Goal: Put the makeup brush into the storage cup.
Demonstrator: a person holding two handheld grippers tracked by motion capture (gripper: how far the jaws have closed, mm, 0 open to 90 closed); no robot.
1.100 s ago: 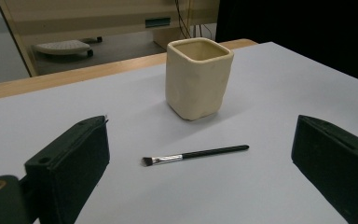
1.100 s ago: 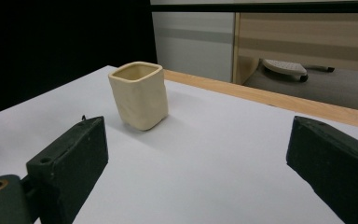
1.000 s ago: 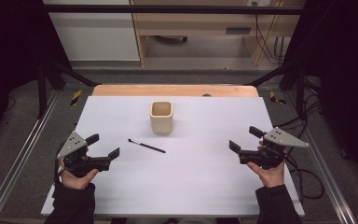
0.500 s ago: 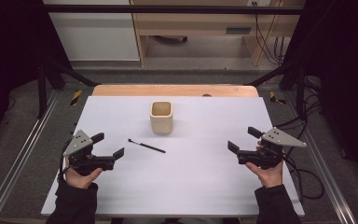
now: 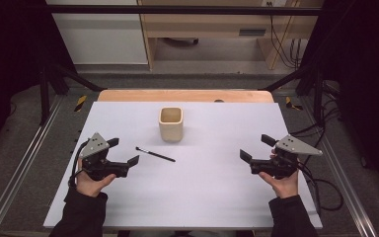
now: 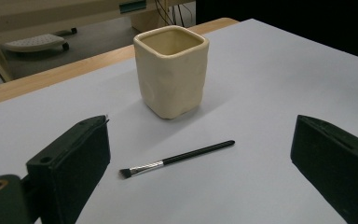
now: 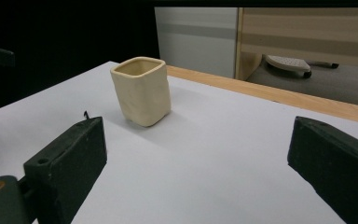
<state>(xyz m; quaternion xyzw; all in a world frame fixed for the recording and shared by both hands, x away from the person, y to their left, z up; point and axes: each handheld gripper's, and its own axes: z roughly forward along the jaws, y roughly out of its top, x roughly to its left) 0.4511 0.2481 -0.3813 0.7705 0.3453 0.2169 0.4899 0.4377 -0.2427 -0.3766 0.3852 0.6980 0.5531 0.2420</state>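
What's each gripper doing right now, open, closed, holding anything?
Left gripper: open, empty, near the brush.
Right gripper: open, empty.

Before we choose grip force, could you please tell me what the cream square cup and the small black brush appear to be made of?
The cream square cup looks like glazed ceramic: soft sheen, thick rounded rim, uneven dented walls. The small black brush seems to have a smooth black handle, plastic or lacquered wood, a shiny metal ferrule, and short dark bristles.

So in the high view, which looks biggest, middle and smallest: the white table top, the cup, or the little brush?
1. White table top, by far the biggest.
2. Cup.
3. Brush: longer than the cup is wide, but very thin.
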